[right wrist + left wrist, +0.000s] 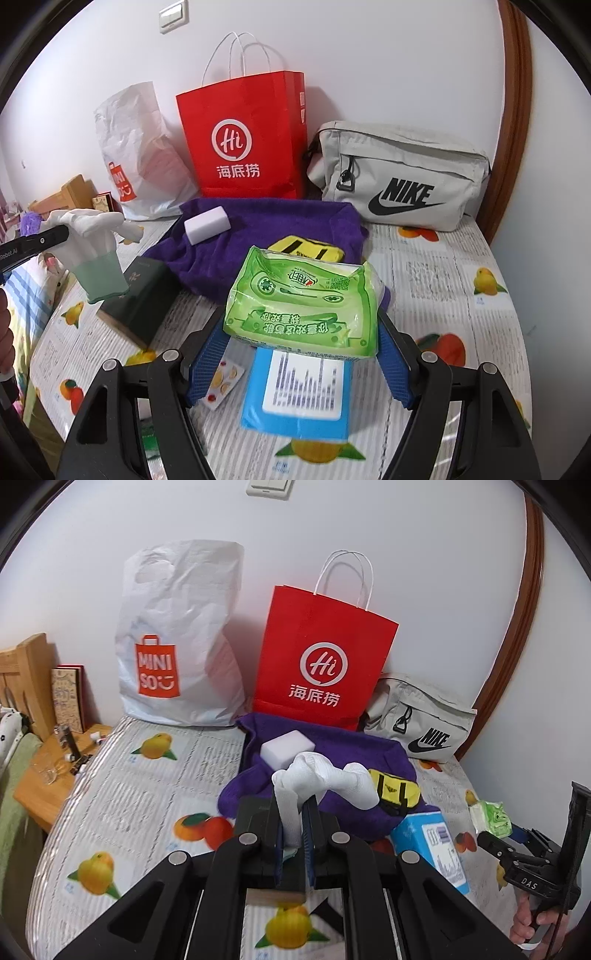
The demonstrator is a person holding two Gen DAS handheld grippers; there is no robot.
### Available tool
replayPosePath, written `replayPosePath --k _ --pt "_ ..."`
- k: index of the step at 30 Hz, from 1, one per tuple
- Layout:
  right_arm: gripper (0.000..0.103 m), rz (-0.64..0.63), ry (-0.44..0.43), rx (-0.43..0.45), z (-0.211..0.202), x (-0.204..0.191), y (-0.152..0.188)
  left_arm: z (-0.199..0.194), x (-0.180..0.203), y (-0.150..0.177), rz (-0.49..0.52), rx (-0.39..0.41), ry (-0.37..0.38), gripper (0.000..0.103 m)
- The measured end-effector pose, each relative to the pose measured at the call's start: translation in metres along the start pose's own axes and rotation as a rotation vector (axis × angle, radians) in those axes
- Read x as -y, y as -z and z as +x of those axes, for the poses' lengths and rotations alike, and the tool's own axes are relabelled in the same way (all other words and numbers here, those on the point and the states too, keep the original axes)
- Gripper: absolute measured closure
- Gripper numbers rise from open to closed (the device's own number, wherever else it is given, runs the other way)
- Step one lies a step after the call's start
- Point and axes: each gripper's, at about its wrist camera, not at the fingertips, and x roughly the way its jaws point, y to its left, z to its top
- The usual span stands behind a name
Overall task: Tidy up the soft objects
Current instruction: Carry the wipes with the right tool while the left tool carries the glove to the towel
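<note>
Along the white wall stand three bags in a row: a white plastic bag [177, 635] printed "MINISO", a red paper bag [317, 657] marked "Hi" with Chinese characters beneath, and a grey pouch [399, 177] reading "NIKE". In front of them a purple towel [332, 746] lies rumpled on the bench [122, 782], whose cover is printed with oranges and newsprint. On the towel rest a white sponge block [287, 746] and a small yellow pouch [395, 788] with black trim. A dark green box [142, 295] stands just beside the towel's near edge, and a blister pack of pills [223, 380] lies flat on the cover close to the right gripper. A blue tissue pack [299, 395] with a bar-patterned label lies on the cover directly below the held pack.

The left gripper [293, 823] reaches forward over the bench with its jaws narrowed onto a white glove [321, 779]; the right wrist view shows the glove hanging from it with a pale green cuff lowest. The right gripper [303, 332] is raised above the blue pack, its blue-padded fingers set wide apart and clamped on the ends of a green wet-wipe pack [303, 299], whose Chinese print reads upside down. In the left wrist view the person's fingers wrap its handle, which is stamped "DAS".
</note>
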Motion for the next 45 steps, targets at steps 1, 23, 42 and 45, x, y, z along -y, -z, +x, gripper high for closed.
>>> replayPosePath --k 1,23,42,45 --pt "0.028 -0.001 0.001 0.001 0.002 0.0 -0.003 0.005 0.002 -0.004 0.001 -0.002 0.003 0.094" --pt "0.028 0.009 -0.002 -0.024 0.077 0.029 -0.058 0.071 0.014 -0.05 0.024 -0.019 0.015 0.094" --pt "0.028 -0.021 0.001 -0.097 0.173 0.04 -0.107 0.177 0.01 -0.042 0.024 -0.207 0.026 0.094" --pt "0.028 -0.027 -0.002 -0.115 0.187 0.036 -0.109 0.188 0.004 -0.036 0.041 -0.232 -0.003 0.094"
